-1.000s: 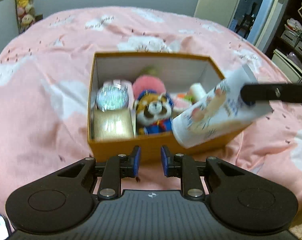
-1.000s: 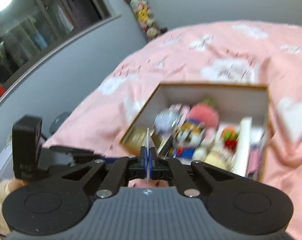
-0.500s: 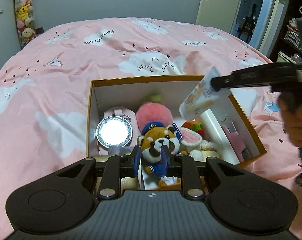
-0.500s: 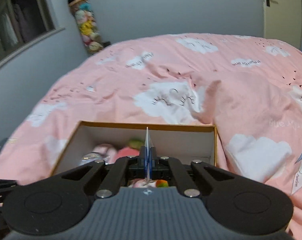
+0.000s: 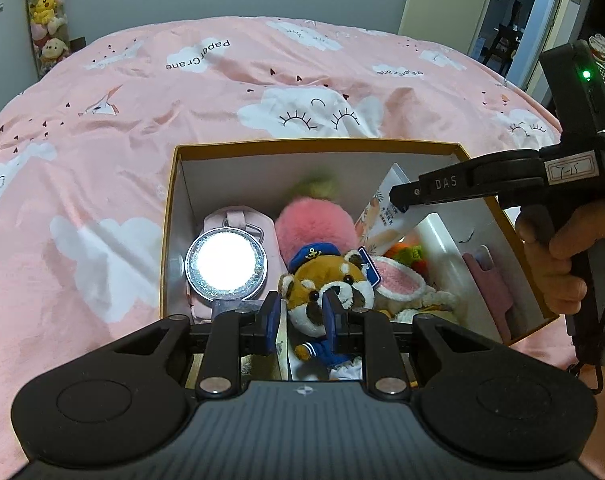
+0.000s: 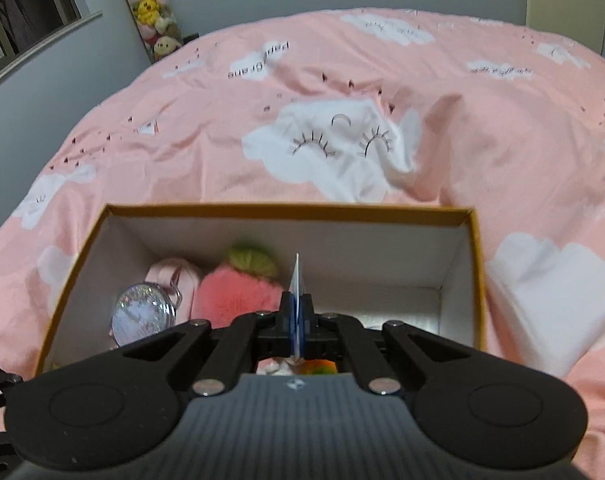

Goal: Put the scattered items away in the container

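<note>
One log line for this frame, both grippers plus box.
right gripper: shut on printed packet, over box | left gripper: empty, at near edge | packet: not released

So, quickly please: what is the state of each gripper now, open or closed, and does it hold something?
Left gripper: slightly open, holding nothing.
Right gripper: closed on the flat printed packet, over the box.

I see the box (image 6: 286, 212) crowded left and middle with toys (image 5: 314, 236); its far-right floor (image 6: 406, 300) lies bare.
</note>
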A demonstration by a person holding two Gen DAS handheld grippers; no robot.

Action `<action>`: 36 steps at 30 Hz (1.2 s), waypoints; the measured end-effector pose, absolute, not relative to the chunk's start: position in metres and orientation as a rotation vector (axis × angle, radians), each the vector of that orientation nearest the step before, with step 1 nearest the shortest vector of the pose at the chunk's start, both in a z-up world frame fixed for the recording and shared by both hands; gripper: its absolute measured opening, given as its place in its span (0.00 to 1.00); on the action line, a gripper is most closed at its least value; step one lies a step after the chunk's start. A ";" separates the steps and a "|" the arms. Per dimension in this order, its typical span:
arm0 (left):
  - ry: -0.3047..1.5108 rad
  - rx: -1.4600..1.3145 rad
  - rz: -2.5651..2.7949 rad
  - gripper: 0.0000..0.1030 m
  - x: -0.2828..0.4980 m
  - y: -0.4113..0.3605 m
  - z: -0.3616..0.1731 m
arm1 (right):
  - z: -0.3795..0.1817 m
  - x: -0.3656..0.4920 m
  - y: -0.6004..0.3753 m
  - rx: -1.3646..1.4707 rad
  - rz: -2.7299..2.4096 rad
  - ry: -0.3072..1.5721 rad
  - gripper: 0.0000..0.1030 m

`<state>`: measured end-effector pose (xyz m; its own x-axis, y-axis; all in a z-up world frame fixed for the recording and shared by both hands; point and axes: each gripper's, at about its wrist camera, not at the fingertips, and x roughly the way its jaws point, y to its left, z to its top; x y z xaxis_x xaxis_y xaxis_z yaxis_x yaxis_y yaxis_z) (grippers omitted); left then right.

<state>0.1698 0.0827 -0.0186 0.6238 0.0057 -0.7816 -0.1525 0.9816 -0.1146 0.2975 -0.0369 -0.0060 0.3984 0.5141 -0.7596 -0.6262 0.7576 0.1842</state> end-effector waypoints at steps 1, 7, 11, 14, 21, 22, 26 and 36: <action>0.896 -0.178 0.094 0.25 0.171 0.083 -0.019 | -0.006 0.297 -0.035 -0.141 0.727 0.908 0.03; 0.902 -0.189 0.117 0.25 0.172 0.084 -0.020 | 0.000 0.289 -0.034 -0.161 0.745 0.882 0.10; 0.888 -0.176 0.136 0.28 0.168 0.081 -0.014 | 0.012 0.279 -0.042 -0.168 0.749 0.831 0.16; 0.865 -0.165 0.141 0.33 0.165 0.078 -0.006 | 0.026 0.265 -0.050 -0.178 0.753 0.766 0.30; 0.766 -0.124 0.187 0.66 0.153 0.067 0.017 | 0.061 0.217 -0.081 -0.192 0.728 0.562 0.52; 0.753 -0.123 0.195 0.71 0.151 0.065 0.020 | 0.064 0.211 -0.085 -0.194 0.719 0.539 0.55; 0.697 -0.119 0.229 0.79 0.142 0.059 0.025 | 0.067 0.190 -0.101 -0.187 0.683 0.480 0.59; 0.671 -0.105 0.257 0.85 0.125 0.043 0.007 | 0.035 0.165 -0.121 -0.137 0.643 0.515 0.71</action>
